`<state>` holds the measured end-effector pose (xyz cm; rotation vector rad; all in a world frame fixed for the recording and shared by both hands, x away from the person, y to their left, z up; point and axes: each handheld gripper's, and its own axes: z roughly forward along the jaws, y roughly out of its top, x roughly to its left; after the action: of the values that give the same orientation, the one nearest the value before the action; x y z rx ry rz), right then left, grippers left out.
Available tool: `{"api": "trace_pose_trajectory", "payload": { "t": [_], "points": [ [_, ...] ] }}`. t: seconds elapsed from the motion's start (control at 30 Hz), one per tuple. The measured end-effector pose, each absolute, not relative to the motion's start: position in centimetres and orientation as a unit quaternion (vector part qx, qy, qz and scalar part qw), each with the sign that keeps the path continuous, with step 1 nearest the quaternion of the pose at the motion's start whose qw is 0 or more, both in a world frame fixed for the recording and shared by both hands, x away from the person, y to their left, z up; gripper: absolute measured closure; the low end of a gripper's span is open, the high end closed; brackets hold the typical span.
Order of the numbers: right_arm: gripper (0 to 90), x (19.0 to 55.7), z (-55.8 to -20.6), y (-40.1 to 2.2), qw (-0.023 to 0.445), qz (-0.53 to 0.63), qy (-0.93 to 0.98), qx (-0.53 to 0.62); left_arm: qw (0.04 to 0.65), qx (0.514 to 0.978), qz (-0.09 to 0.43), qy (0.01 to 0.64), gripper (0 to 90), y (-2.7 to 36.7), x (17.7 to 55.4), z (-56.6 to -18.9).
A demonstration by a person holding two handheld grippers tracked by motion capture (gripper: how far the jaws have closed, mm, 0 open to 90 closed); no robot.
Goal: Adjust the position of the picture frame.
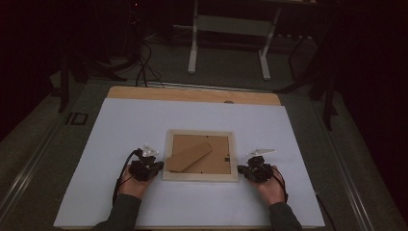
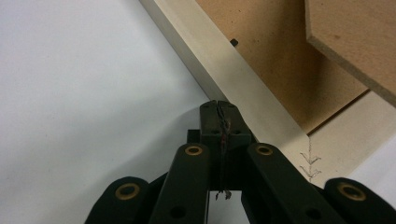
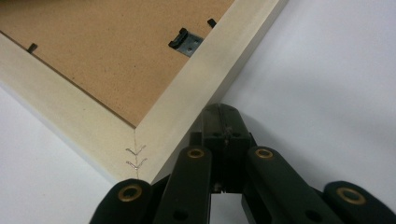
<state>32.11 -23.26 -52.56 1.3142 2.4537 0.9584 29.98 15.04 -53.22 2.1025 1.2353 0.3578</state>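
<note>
While the picture frame (image 1: 200, 176) lies face down at the table's (image 1: 120, 125) near middle, both grippers (image 1: 155, 166) (image 1: 242, 169), fingers pinched together holding nothing, flank its near corners, so any handling seemingly hasn't begun.

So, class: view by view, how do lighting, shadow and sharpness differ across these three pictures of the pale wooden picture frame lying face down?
High view: dim, surroundings nearly black, the white table sheet brightest, the pale wooden picture frame soft. Left gripper view: bright, the shut black left gripper shading the frame's edge, the raised brown fibreboard stand sharp. Right gripper view: evenly lit, the shut black right gripper blurred.
</note>
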Motion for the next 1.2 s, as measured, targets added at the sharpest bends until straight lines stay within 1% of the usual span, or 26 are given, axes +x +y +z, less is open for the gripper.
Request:
{"api": "trace_pose_trajectory", "payload": {
  "t": [0.13, 0.37, 0.53, 0.63, 0.83, 1.0, 1.2],
  "points": [
    [90.0, 32.3, -52.7, -23.2, 0.101, 0.330, 0.822, 0.452, 0.330, 0.803, 0.144, 0.476, 90.0, 14.9, 29.8, -53.2],
    [90.0, 32.5, -52.7, -22.7, 0.119, 0.328, 0.817, 0.459, 0.335, 0.799, 0.139, 0.479, 90.0, 15.1, 29.8, -53.3],
    [90.0, 32.0, -52.9, -22.8, 0.129, 0.339, 0.809, 0.462, 0.338, 0.801, 0.140, 0.473, 90.0, 15.3, 29.8, -53.3],
    [90.0, 31.6, -52.9, -22.6, 0.139, 0.342, 0.807, 0.461, 0.337, 0.801, 0.147, 0.473, 83.8, 15.4, 29.8, -53.2],
    [89.9, 30.9, -51.7, -22.6, 0.160, 0.357, 0.808, 0.441, 0.344, 0.798, 0.157, 0.469, 80.9, 15.6, 29.6, -52.8],
    [85.9, 30.7, -51.6, -23.2, 0.157, 0.362, 0.805, 0.443, 0.345, 0.793, 0.171, 0.472, 77.8, 15.8, 29.6, -52.6],
    [80.3, 30.6, -51.2, -23.7, 0.157, 0.371, 0.803, 0.438, 0.351, 0.784, 0.175, 0.480, 74.5, 16.4, 29.6, -52.4]
  ]
}}
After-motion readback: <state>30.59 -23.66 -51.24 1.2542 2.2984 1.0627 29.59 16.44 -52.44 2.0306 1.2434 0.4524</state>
